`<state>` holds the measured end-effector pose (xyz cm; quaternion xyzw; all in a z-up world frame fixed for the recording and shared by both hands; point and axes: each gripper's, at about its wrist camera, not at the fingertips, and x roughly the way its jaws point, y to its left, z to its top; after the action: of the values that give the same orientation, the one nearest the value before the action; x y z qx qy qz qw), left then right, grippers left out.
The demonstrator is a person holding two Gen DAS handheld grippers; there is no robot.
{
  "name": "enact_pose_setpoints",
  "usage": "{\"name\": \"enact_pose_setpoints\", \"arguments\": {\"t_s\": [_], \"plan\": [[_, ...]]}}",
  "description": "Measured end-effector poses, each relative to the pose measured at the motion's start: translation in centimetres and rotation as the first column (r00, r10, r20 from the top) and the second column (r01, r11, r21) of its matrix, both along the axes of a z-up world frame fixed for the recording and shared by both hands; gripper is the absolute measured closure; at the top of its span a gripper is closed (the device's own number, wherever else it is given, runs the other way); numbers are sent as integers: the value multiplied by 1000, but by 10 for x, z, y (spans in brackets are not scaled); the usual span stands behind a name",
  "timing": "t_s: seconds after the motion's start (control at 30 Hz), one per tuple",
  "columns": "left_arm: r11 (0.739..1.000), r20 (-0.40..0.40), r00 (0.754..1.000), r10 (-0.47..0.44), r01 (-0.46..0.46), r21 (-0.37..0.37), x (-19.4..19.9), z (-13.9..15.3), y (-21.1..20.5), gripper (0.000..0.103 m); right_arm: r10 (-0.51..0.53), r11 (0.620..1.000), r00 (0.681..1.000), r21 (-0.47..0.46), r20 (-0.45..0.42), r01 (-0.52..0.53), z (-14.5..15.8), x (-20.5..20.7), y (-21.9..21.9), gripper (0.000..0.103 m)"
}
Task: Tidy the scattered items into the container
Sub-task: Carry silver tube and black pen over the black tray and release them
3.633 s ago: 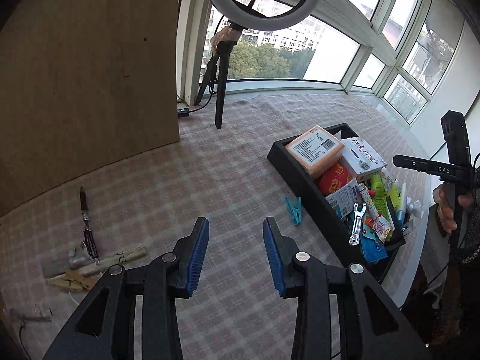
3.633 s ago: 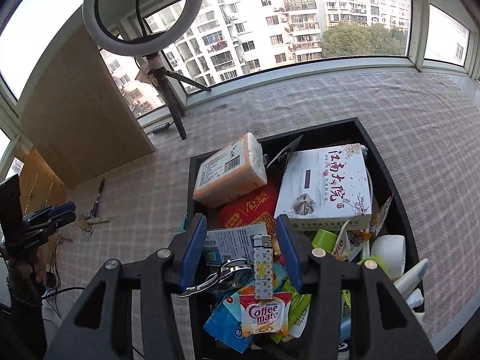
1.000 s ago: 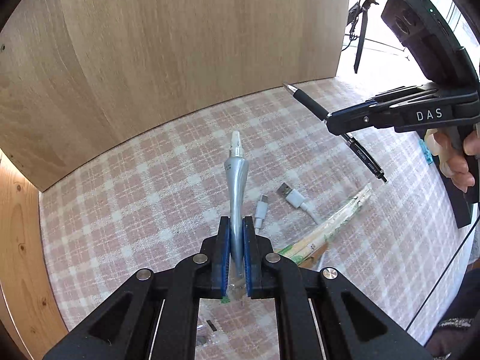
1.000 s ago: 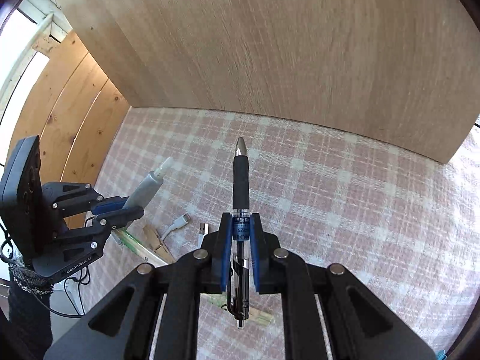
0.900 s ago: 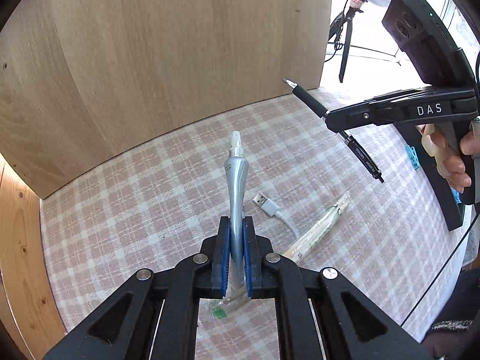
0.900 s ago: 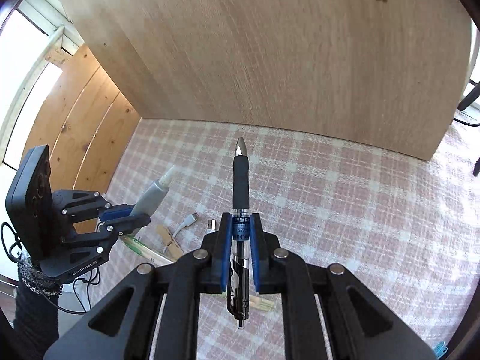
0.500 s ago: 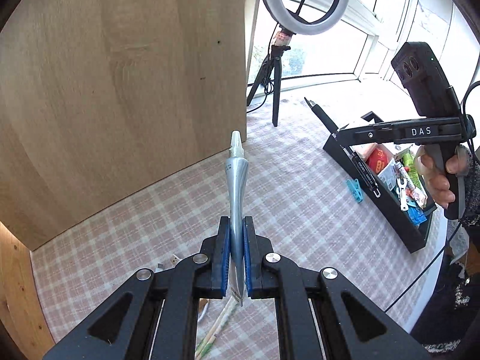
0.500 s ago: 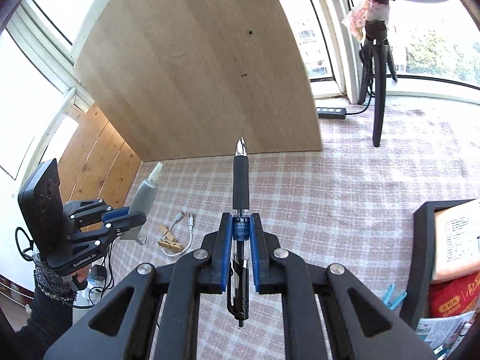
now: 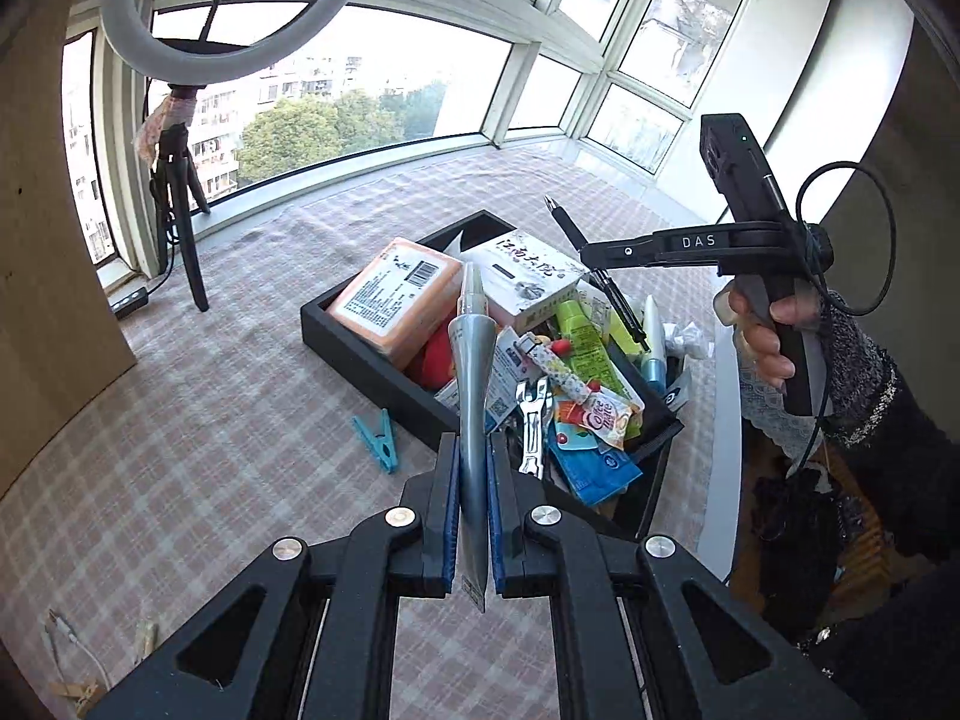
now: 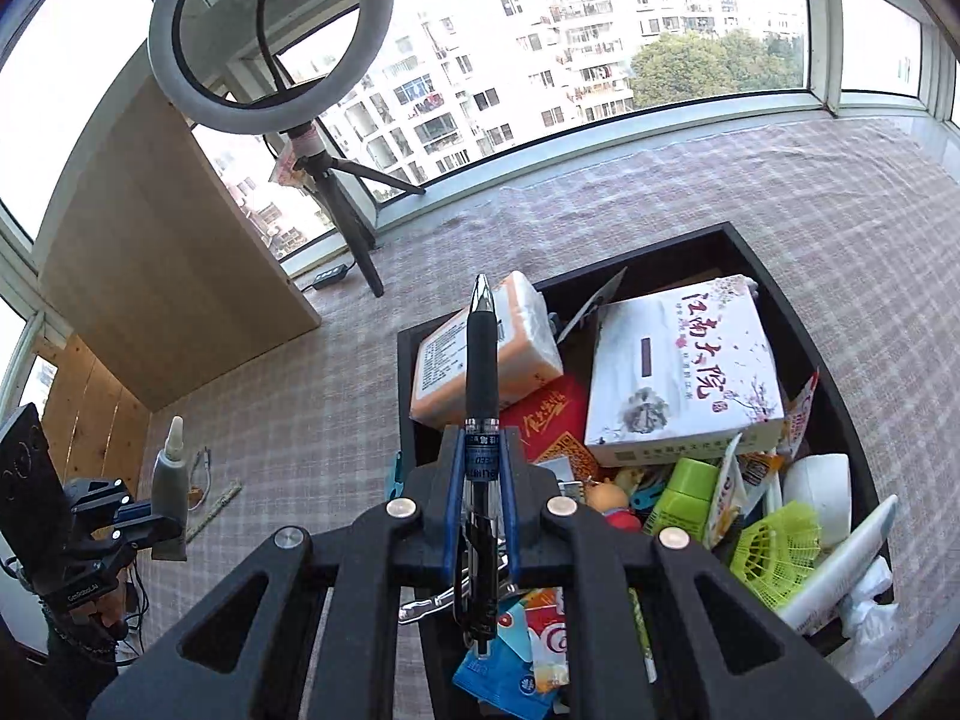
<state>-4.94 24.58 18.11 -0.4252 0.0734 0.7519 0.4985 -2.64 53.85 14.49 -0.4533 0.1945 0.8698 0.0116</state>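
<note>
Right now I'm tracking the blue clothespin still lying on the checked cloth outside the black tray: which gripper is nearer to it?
Left, probably. The left gripper hangs just right of the blue clothespin, holding a grey tube. The right gripper, holding a black pen, is beyond the black tray.

pen (image 10: 481,360): its lower barrel is covered by the right tongs (image 10: 482,462)
black tray (image 9: 360,354): its near corner lies behind the left tongs (image 9: 474,480)
cable (image 9: 66,639): runs out at the lower-left edge
box lettering (image 10: 714,372): small print unreadable
</note>
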Motion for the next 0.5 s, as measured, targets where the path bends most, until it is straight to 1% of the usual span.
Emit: {"name": "enact_pose_setpoints", "arguments": {"t_s": [0.03, 0.1, 0.2, 0.27, 0.3, 0.33, 0.37, 0.4, 0.43, 0.47, 0.5], "plan": [[1000, 0, 1000, -24, 24, 0, 5, -5, 20, 96, -36, 999, 999, -2, 4, 36, -1, 9, 15, 92], [997, 6, 997, -74, 74, 12, 14, -4, 48, 96, -98, 995, 995, 6, 10, 98, -4, 25, 42, 92], [990, 5, 991, -135, 135, 34, 24, 1, 86, 96, -157, 988, 988, 9, 12, 157, -5, 40, 66, 92], [988, 17, 989, -144, 143, 65, 26, 4, 110, 95, -183, 983, 983, 10, 9, 183, -4, 44, 77, 92], [986, 23, 989, -147, 144, 80, 25, 4, 121, 80, -188, 982, 982, 17, 7, 187, -3, 45, 81, 91], [987, 21, 989, -147, 145, 63, 24, 3, 134, 65, -189, 982, 982, 28, 8, 188, -3, 43, 84, 91], [992, 6, 993, -119, 119, 29, 23, 2, 142, 41, -195, 980, 981, 39, 18, 194, -4, 41, 86, 88], [996, -18, 996, -93, 93, 9, 22, 0, 147, 44, -213, 976, 977, 49, 31, 212, -4, 40, 89, 77], [995, -29, 995, -95, 95, 6, 23, 1, 149, 47, -231, 972, 972, 50, 29, 230, -4, 40, 91, 66], [996, -30, 995, -94, 94, 3, 23, 1, 148, 53, -235, 971, 972, 47, 12, 234, -2, 43, 92, 64], [996, -28, 995, -91, 91, 3, 24, 0, 145, 54, -234, 971, 972, 52, 0, 234, -1, 44, 91, 63]]}}
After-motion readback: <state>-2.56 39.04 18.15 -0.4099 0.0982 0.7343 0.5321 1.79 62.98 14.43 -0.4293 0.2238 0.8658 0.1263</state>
